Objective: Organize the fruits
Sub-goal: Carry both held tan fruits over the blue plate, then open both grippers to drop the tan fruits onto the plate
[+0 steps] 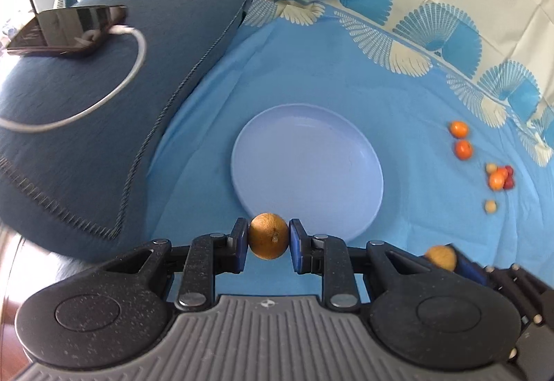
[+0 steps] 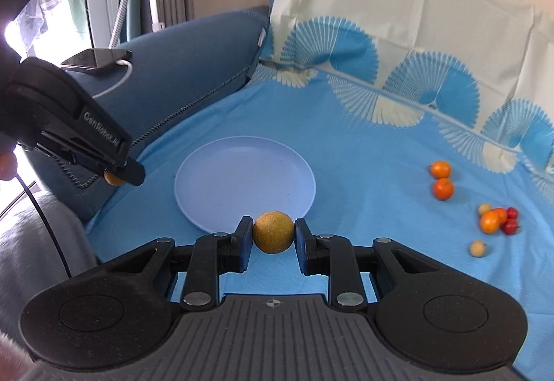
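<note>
- Gripping a round brown fruit (image 1: pixel 268 240) at its widest part, the left gripper (image 1: pixel 268 242) hovers at the plate's (image 1: pixel 304 138) near rim.
- The right gripper (image 2: pixel 273 235) clamps a second brown fruit (image 2: pixel 273 232) the same way.
- Both look light, firm, liable to roll.

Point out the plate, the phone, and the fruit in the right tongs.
plate (image 2: pixel 221 169): right wrist view, bare centre.
phone (image 2: pixel 95 60): right wrist view, dark screen.
brown fruit (image 2: pixel 273 232): right wrist view, front face, held by right tongs (image 2: pixel 273 235).
</note>
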{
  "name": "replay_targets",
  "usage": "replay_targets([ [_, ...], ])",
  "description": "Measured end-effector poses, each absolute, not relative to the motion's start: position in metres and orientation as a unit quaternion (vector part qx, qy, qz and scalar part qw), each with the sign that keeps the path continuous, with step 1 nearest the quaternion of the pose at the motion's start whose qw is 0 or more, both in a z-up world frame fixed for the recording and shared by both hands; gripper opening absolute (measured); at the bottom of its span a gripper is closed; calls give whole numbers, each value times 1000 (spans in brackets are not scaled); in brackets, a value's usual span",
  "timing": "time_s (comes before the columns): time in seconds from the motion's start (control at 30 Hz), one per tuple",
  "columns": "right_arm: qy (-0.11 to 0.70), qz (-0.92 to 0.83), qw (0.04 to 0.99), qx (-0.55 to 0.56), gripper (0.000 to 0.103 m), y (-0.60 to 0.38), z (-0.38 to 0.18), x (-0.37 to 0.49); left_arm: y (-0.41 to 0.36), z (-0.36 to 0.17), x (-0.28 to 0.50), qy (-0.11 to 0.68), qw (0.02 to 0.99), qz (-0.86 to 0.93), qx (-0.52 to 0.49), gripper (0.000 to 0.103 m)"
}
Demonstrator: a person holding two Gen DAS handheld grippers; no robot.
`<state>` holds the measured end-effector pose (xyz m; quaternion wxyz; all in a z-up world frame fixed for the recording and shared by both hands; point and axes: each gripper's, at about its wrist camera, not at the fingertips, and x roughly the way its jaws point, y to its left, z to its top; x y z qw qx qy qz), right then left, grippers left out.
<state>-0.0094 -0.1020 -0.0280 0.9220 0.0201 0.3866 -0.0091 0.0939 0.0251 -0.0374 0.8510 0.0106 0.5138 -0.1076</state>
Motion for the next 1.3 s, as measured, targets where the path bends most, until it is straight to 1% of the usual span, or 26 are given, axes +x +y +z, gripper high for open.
replay_targets([
  [0.3,415,2,910,24,27,-93,-68,63,-6,-84,162,534,839,-99,19,27],
  [0.57,448,13,894,18,27,-89,-103,97,-15,-118,192,555,826,-83,42,27],
  [0.6,450,14,893,18,27,-89,-105,99,-14,-119,194,555,827,-86,42,37],
  [0.63,451,15,892,19,27,-89,-106,101,-14,-119,196,555,826,-91,42,49],
  [0.67,449,17,893,19,27,-89,-106,102,-13,-118,197,554,826,-93,41,80],
  [0.7,446,19,895,20,33,-89,-104,103,-10,-113,197,549,830,-91,36,100],
  [0.73,442,21,896,18,50,-90,-101,102,-6,-106,194,534,840,-88,29,102],
  [0.77,436,19,900,17,59,-90,-97,100,-2,-99,189,522,848,-89,24,102],
  [0.8,428,17,904,15,74,-92,-91,96,2,-91,184,517,850,-96,25,102],
  [0.83,422,17,906,13,83,-92,-84,90,5,-85,179,517,849,-101,29,103],
  [0.87,418,20,908,12,85,-92,-77,82,10,-79,171,516,850,-101,33,103],
  [0.93,420,21,907,14,94,-92,-65,62,22,-68,152,506,856,-95,40,103],
  [1.0,425,22,905,20,98,-91,-55,39,34,-59,130,499,861,-84,46,103],
  [1.13,428,14,903,32,100,-91,-36,-7,58,-48,82,501,862,-59,42,103],
  [1.3,399,6,916,39,102,-90,-11,-46,72,-35,34,488,870,-54,47,103],
])
